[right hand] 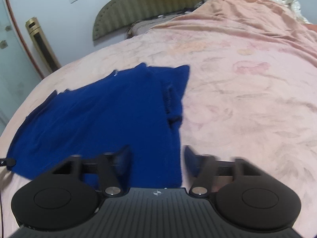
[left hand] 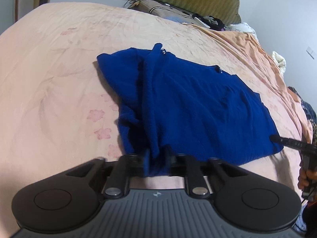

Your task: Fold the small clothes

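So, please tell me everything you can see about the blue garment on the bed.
The blue garment is deep royal blue and looks like soft knit fabric. It lies mostly flat on the pink bedspread, with one side folded over into thick creases. Small shiny details sit near its far edge. The left gripper is shut on a bunch of its near hem. The right gripper is at the other near corner, jaws open around the edge.

Blue garment [left hand: 198, 107] lies on pink bedspread [left hand: 59, 79].
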Demonstrator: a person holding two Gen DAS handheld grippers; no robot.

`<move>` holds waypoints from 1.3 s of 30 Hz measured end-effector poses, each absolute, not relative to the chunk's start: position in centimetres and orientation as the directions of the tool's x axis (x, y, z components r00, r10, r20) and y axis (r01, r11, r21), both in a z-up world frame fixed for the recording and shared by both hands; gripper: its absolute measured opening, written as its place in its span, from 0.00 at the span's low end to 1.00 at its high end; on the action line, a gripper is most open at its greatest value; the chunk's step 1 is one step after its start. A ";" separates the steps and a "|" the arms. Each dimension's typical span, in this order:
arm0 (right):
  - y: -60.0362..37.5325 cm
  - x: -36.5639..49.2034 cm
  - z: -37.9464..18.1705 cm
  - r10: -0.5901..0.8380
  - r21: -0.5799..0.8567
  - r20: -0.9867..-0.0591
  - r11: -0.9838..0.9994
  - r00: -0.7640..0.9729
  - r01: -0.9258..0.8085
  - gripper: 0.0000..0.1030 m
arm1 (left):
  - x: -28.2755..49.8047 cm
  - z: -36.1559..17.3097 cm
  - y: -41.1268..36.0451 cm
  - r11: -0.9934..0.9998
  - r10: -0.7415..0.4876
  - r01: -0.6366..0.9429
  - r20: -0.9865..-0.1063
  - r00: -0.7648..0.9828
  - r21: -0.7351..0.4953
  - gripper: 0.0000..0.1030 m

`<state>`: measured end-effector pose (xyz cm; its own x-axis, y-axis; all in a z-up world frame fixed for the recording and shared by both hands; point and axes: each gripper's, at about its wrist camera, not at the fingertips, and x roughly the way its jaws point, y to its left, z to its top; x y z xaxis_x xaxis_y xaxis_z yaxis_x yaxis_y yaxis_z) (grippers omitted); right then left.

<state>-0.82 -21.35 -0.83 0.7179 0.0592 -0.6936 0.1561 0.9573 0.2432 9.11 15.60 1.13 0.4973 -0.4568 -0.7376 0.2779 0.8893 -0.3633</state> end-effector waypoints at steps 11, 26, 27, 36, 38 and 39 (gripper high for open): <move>-22.0 -1.5 0.2 -0.015 0.163 -0.698 0.970 0.716 0.178 0.06 | 7.6 1.7 18.5 0.926 -0.374 0.237 -0.790 0.486 -0.293 0.01; -12.6 0.2 4.0 0.119 0.101 -0.600 0.992 0.791 -0.073 0.49 | 7.8 2.7 16.6 0.912 -0.398 0.325 -0.736 0.547 -0.251 0.63; -11.5 0.5 3.7 0.148 0.104 -0.609 0.989 0.779 -0.107 0.49 | 7.7 2.5 16.5 0.915 -0.391 0.324 -0.729 0.562 -0.241 0.63; -5.1 3.0 0.3 0.240 0.077 -0.703 0.961 0.670 -0.265 0.51 | 7.5 2.3 17.8 0.911 -0.404 0.309 -0.745 0.531 -0.275 0.04; -5.2 3.2 -0.5 0.222 0.072 -0.727 0.966 0.650 -0.249 0.54 | 7.1 2.8 18.0 0.912 -0.390 0.336 -0.746 0.539 -0.234 0.03; -5.1 3.1 -0.6 0.218 0.071 -0.730 0.967 0.647 -0.247 0.54 | 7.1 2.6 18.0 0.912 -0.381 0.350 -0.760 0.527 -0.215 0.02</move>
<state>3.13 -5.05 -0.65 0.6471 0.2184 -0.7304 -0.2465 0.9666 0.0707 7.10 17.96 2.64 0.5267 -0.3810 -0.7599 0.3497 0.9119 -0.2148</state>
